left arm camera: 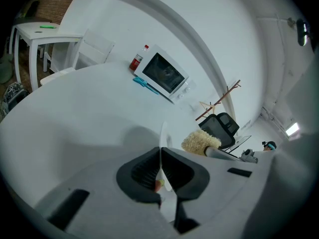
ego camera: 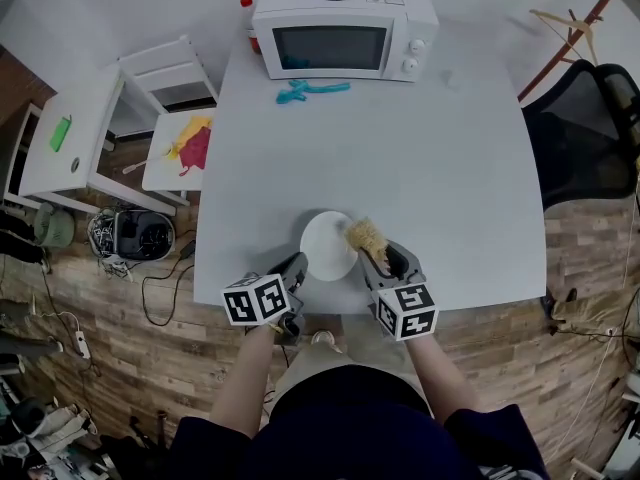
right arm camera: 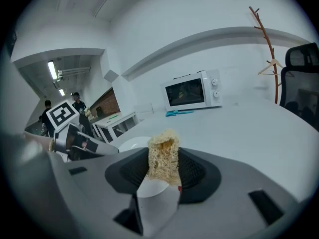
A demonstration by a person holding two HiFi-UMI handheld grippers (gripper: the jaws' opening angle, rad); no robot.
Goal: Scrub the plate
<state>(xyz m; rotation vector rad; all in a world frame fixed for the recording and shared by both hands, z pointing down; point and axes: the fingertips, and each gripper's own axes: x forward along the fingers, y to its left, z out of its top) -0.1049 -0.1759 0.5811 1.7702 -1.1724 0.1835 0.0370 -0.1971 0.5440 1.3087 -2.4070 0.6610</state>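
Observation:
A white plate (ego camera: 327, 245) lies on the white table (ego camera: 420, 168) near its front edge. My left gripper (ego camera: 297, 268) is shut on the plate's near-left rim; in the left gripper view the plate (left arm camera: 163, 136) shows edge-on, pinched between the black pads of that gripper (left arm camera: 160, 159). My right gripper (ego camera: 390, 261) is shut on a tan, fibrous scrubber (ego camera: 366, 236), whose head rests at the plate's right edge. In the right gripper view the scrubber (right arm camera: 163, 156) stands up between the pads of that gripper (right arm camera: 164, 171), with the plate (right arm camera: 133, 143) beyond it to the left.
A white microwave (ego camera: 345, 28) stands at the table's far edge, with a blue object (ego camera: 312, 90) in front of it and a red bottle (ego camera: 246, 8) beside it. A black office chair (ego camera: 585, 128) stands right of the table. White side furniture (ego camera: 90, 128) stands at the left.

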